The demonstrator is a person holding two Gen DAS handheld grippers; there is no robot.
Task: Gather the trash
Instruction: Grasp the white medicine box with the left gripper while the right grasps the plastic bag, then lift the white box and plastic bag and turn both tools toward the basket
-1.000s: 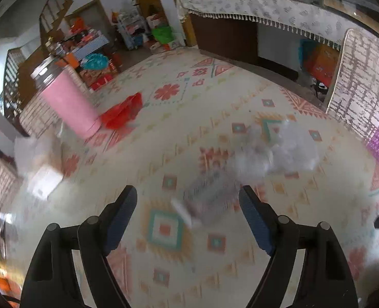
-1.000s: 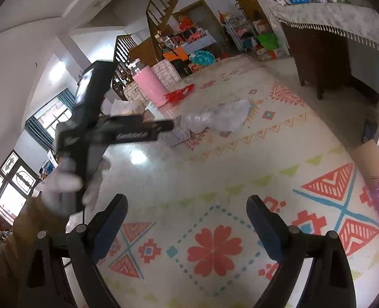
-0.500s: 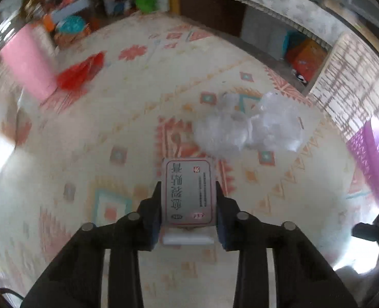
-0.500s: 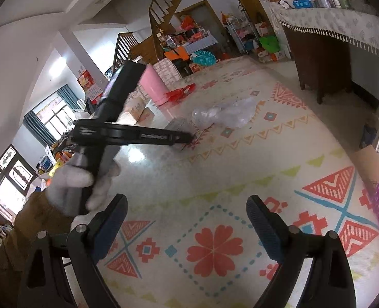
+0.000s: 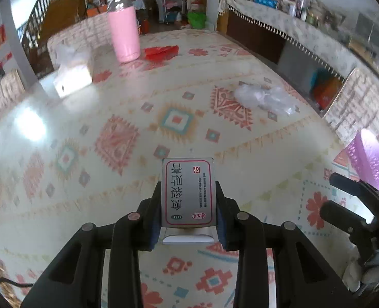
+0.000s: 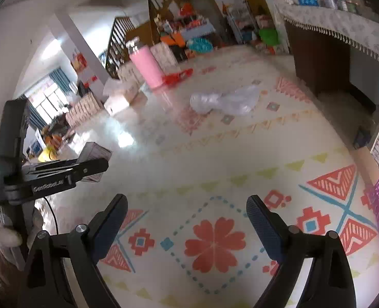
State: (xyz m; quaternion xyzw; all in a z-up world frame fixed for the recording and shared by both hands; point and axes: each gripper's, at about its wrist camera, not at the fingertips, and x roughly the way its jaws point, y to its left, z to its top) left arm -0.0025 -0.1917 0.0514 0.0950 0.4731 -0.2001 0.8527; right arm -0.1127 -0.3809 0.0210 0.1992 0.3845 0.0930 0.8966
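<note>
Left gripper [image 5: 189,202] is clamped tight on a flat grey medicine box [image 5: 188,192], red-bordered with printed characters, lifted clear above the patterned floor mat [image 5: 128,138]. Right gripper [image 6: 187,220] hangs wide open, nothing between its fingers, over the flower motif. A crumpled clear plastic bag [image 6: 225,100] lies on the mat farther ahead, a red wrapper [image 5: 161,51] just beside the pink bin [image 5: 124,34], and a purple basket [image 5: 369,159] at right.

Right gripper [image 6: 185,214]: jaws spread wide above patterned mat [image 6: 215,241] | left gripper [image 6: 97,163]: seen at left, closed on small box [image 6: 94,151] | clear plastic bag [image 6: 225,100]: laid far centre
</note>
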